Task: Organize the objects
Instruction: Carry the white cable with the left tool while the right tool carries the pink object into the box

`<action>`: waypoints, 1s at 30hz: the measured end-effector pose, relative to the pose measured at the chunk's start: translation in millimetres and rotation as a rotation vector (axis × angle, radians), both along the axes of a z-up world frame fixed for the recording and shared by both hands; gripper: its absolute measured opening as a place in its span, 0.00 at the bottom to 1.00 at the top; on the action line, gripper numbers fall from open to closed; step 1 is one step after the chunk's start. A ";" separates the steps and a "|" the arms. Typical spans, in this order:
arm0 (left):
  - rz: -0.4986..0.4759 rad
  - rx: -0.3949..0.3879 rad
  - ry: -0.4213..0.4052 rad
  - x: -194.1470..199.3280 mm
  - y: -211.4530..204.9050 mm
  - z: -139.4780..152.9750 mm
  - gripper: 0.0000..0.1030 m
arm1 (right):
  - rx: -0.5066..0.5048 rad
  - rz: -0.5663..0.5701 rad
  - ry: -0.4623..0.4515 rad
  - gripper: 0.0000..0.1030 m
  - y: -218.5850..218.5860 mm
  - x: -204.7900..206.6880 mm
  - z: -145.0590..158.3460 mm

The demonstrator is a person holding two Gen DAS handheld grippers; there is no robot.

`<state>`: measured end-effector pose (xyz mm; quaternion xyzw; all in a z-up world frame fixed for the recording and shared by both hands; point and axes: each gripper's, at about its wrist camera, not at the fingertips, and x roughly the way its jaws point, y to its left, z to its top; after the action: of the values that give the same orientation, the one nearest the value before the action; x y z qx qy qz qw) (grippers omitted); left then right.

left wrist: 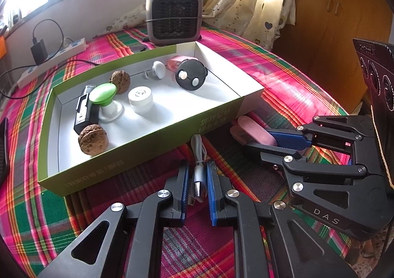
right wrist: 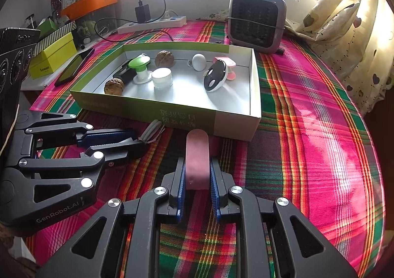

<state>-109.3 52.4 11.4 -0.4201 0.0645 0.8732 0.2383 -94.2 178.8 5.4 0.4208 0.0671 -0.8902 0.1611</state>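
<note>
A green-walled cardboard box [left wrist: 157, 137] [right wrist: 231, 120] lies on the plaid cloth and holds two walnuts [left wrist: 93, 139], a green-topped knob [left wrist: 103, 96], a white jar [left wrist: 140, 100], a black device [left wrist: 82, 113], a black round gadget [left wrist: 190, 75] and a white knob [left wrist: 158, 69]. My left gripper [left wrist: 198, 169] has its jaws close around a coiled white USB cable [left wrist: 199, 164] in front of the box. My right gripper [right wrist: 197, 167] is shut on a pink clip [right wrist: 197, 160], also in the left wrist view [left wrist: 253, 131], just in front of the box wall.
A grey fan heater [left wrist: 174, 17] [right wrist: 256, 22] stands behind the box. A power strip with a charger [left wrist: 53, 59] [right wrist: 152, 22] lies at the back. A phone [right wrist: 73, 67], yellow-green boxes [right wrist: 53, 56] and an orange tray [right wrist: 91, 2] sit at the left. Curtains hang at the right.
</note>
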 end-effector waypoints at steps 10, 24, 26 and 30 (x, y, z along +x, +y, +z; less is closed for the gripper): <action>0.004 0.008 -0.004 0.2 -1.1 -0.3 0.12 | 0.005 0.002 0.000 0.18 -1.2 -0.2 0.0; 0.028 0.021 -0.002 2.7 -6.5 1.4 0.11 | -0.007 -0.009 0.005 0.18 0.4 2.3 2.0; 0.033 0.025 0.001 3.6 -7.8 2.2 0.11 | -0.010 -0.008 0.008 0.18 0.2 2.6 3.4; 0.036 0.034 0.004 5.2 -10.8 5.0 0.11 | -0.019 -0.006 0.015 0.18 -0.6 4.0 6.5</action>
<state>-104.1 41.6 16.4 -0.4154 0.0423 0.8792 0.2294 -90.2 178.2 11.9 0.4127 0.0585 -0.8945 0.1617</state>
